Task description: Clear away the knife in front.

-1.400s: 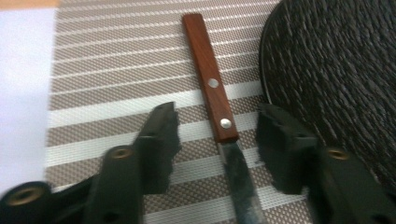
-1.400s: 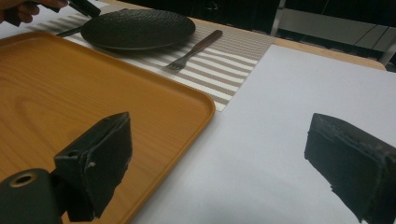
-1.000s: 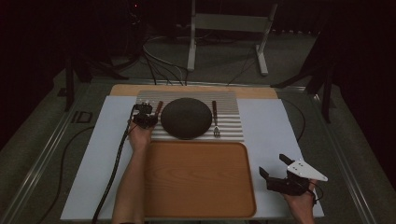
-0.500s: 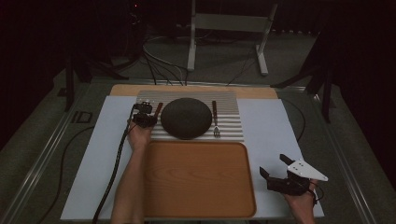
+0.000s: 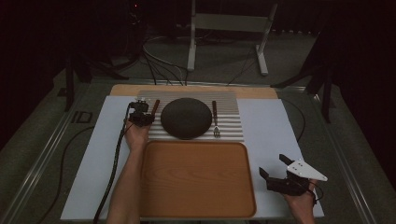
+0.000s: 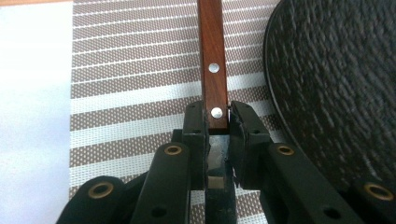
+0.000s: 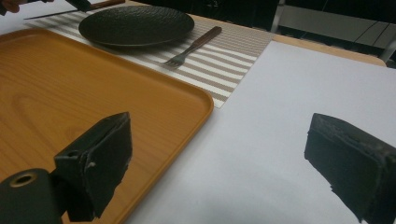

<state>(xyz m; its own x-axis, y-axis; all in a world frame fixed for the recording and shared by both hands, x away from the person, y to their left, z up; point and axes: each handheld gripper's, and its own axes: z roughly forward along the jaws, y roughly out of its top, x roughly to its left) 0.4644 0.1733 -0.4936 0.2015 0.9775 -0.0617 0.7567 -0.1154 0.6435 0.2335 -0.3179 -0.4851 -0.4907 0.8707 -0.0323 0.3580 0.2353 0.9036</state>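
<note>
Knife handle [image 6: 214,70]: reddish wood, two rivets, clamped in left hand-held gripper [image 6: 217,122]; blade probably hidden.

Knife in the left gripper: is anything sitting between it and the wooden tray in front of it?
Nothing visible. The left gripper grips the knife handle on the striped placemat; the tray lies bare beside the mat's near edge. The dark plate sits to the side.
</note>
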